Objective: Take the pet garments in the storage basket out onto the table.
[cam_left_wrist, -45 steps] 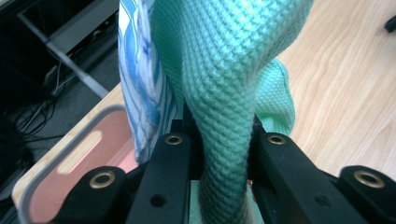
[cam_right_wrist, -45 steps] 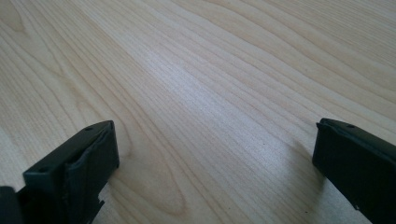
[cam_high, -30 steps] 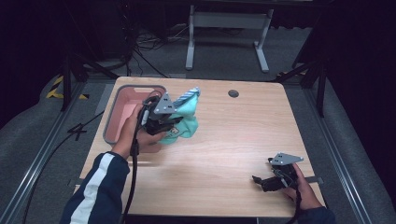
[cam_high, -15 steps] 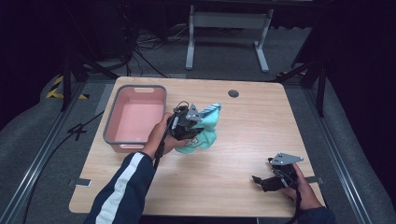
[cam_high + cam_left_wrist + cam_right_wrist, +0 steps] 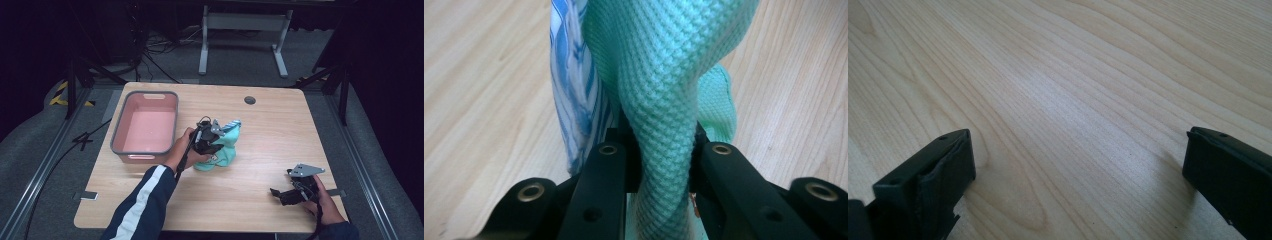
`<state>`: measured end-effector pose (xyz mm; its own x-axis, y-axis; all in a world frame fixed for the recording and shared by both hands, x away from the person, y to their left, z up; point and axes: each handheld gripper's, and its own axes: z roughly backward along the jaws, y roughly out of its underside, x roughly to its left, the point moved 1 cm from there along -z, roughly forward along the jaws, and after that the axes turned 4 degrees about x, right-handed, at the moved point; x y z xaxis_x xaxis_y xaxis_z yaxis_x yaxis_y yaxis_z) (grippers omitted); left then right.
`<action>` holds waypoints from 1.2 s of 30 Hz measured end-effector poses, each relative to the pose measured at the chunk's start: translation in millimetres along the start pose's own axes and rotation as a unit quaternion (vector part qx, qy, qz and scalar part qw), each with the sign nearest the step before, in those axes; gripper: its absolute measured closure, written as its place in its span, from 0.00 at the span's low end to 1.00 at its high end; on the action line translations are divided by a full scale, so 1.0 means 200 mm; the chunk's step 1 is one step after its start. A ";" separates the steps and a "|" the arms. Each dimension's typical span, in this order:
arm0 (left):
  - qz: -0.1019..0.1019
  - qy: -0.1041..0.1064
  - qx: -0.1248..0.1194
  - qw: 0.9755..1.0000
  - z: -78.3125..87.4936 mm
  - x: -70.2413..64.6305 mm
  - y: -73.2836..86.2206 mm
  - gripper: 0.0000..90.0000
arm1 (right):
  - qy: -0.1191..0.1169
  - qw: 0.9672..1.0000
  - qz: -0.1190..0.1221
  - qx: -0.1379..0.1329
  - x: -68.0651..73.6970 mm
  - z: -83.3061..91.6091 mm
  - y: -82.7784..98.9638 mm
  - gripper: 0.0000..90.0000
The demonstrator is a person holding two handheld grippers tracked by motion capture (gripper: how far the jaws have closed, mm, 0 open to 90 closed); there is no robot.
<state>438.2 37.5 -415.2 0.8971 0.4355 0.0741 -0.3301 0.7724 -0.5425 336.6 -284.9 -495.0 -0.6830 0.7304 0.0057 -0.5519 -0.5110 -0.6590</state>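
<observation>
High view: a light wooden table (image 5: 260,200) with pale grain stands on grey carpet in a dark room, cables trailing behind it and a metal stand (image 5: 243,30) beyond its far edge. A small dark round fitting (image 5: 250,100) sits in the top near the back. On the table's left part rests a pink bin (image 5: 146,128) with a grey rim. Just to its right, near the middle, the left gripper (image 5: 212,142) is clamped on a mint-green knitted cloth (image 5: 226,150) (a blue-and-white striped fabric (image 5: 574,90) hangs bunched with it); the left gripper view has the knit pinched tight between the jaws, above the wood. The right gripper (image 5: 287,192) rests near the front right corner, its jaws spread wide over bare table, holding nothing
</observation>
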 end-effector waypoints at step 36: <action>-0.002 -0.024 -0.026 0.999 0.12 -0.05 0.01 0.49 | 0.000 1.000 0.000 0.000 0.00 0.00 0.00 0.01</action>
<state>422.0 46.2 -398.0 0.8827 0.4556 0.1153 -0.3103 0.7493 -0.5851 336.6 -284.9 -495.0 -0.6833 0.7301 0.0049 -0.5513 -0.5115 -0.6591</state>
